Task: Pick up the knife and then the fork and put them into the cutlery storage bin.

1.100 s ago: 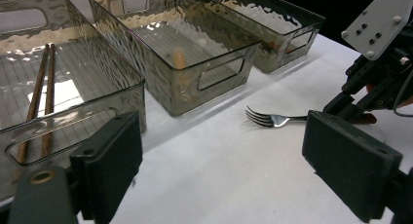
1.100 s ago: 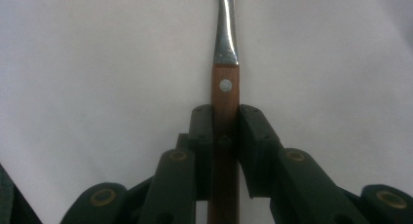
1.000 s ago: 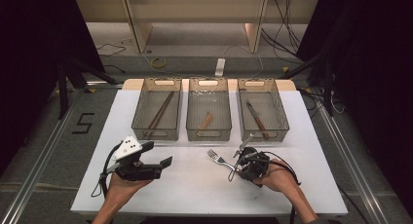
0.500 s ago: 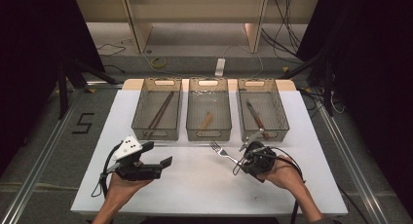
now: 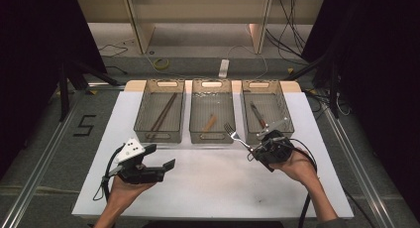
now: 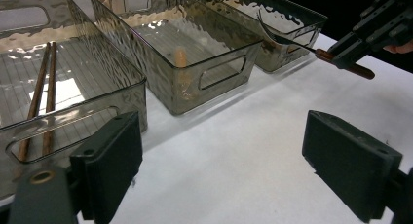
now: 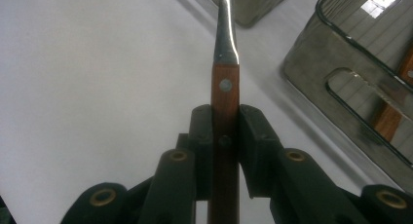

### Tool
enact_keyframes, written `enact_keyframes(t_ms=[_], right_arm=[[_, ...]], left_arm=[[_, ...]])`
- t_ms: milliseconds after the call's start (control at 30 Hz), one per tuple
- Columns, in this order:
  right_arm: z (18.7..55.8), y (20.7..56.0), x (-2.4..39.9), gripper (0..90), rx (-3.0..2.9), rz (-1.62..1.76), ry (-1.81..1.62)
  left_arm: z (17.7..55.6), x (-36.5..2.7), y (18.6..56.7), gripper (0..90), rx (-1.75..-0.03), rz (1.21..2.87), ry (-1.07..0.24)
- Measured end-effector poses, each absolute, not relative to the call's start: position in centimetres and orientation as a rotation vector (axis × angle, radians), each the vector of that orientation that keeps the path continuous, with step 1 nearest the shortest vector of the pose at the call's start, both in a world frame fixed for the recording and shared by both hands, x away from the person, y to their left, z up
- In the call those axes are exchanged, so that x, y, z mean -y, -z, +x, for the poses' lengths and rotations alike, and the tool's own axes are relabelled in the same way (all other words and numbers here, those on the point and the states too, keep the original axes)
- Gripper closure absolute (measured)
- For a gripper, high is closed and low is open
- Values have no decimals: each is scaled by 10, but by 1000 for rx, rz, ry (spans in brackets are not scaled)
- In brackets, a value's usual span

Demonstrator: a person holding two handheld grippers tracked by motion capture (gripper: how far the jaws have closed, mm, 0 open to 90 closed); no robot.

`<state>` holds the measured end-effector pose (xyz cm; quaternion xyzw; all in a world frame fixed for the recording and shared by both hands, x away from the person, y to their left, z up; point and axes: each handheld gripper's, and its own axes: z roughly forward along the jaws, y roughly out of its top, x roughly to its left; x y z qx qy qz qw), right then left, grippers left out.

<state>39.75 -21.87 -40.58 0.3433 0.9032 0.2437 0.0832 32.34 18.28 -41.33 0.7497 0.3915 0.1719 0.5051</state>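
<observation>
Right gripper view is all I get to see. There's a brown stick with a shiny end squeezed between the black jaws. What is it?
Observer: It's a fork with a wooden handle; the high view shows its prongs, pointing towards the bins.
Operator: How many bins are there?
Observer: Three see-through bins in a row on the white table. The fork's prongs are in front of the gap between the middle bin and the right bin.
Operator: Is anything inside them?
Observer: The left bin holds two brown chopsticks.
Operator: What's the other hand doing?
Observer: It holds the left gripper above the table's near left part, jaws open with nothing between them.
</observation>
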Motion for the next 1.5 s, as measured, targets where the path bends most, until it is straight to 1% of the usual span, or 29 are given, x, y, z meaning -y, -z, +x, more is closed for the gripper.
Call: enact_keyframes(t_ms=[233,1100,1333,1500], right_arm=[[404,397,224,773,-2663,1032,-752],[458,365,229,773,-2534,1154,-810],[473,361,232,773,-2512,1195,-803],[478,359,233,773,-2499,1211,-798]], left_arm=[[324,-183,414,144,-950,1808,-413],[325,-183,415,144,-955,1807,-410],[324,-183,415,144,-959,1799,-410],[324,-184,415,144,-955,1806,-411]])
